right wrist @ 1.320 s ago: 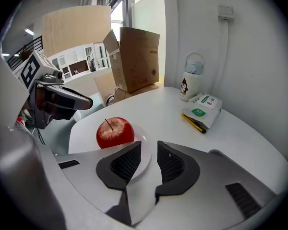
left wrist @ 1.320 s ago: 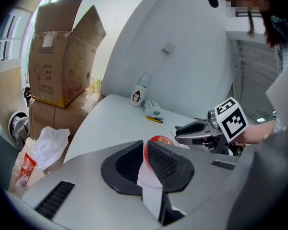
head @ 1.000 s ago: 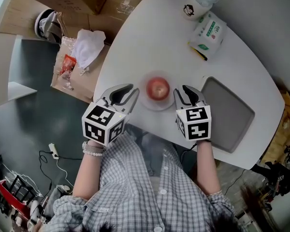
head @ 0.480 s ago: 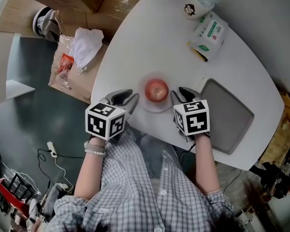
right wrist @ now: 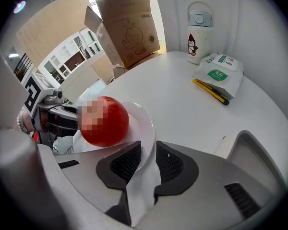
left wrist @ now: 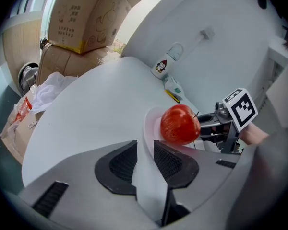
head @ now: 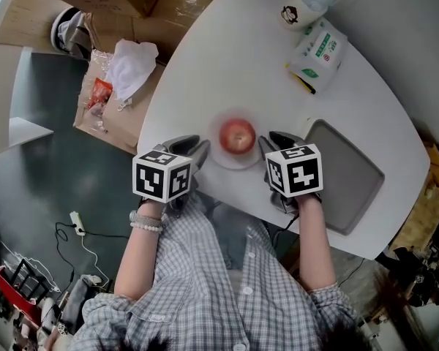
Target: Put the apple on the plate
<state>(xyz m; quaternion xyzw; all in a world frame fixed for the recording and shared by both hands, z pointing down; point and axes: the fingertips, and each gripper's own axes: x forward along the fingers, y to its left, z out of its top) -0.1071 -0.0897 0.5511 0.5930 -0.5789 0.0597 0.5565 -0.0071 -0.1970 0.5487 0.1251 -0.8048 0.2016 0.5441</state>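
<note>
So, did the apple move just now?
No. The apple still sits in the middle of the plate, just as far from the grey tray as before.

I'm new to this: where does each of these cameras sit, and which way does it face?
Head view: on the person's head, looking steeply down at the table; shows forearms, shirt, left gripper and right gripper.
Left gripper view: rides that gripper, looks along its opening jaws, plate rim in their gap; right gripper opposite.
Right gripper view: rides its gripper, faces back toward the left gripper.
Shared: both gripper views see the apple on the plate.
</note>
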